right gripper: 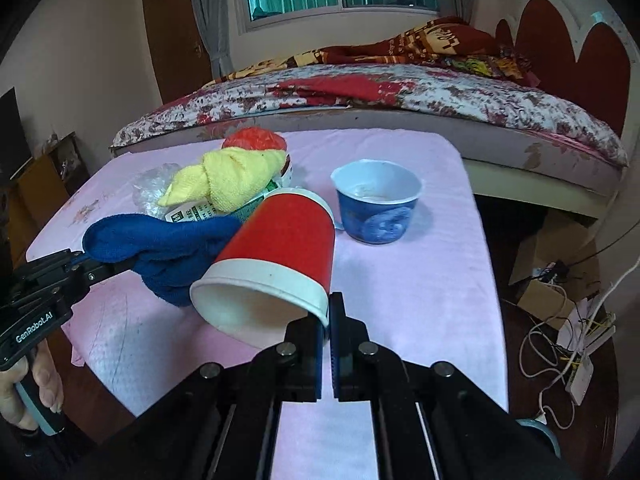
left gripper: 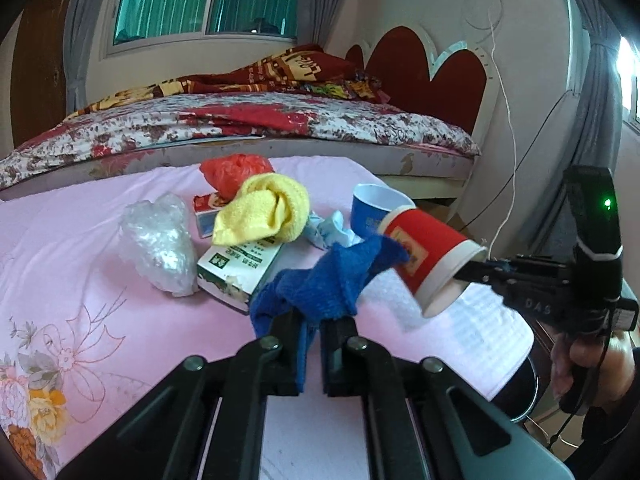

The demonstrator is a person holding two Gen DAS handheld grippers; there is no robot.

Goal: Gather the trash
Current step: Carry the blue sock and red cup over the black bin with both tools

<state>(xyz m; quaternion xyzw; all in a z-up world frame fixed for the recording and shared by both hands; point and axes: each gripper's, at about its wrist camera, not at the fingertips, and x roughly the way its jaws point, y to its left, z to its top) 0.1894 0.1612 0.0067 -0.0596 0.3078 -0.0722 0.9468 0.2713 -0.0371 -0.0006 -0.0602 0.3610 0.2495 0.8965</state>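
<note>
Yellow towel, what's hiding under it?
Under the yellow towel lie a green-and-white box and a red-and-white box, both only partly showing. Whatever else sits beneath the towel is covered.

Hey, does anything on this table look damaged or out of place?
Yes. The green and white carton under the yellow cloth has a torn, ragged front edge. The red cup, pinched at its rim by the right gripper, hangs tipped on its side.
</note>
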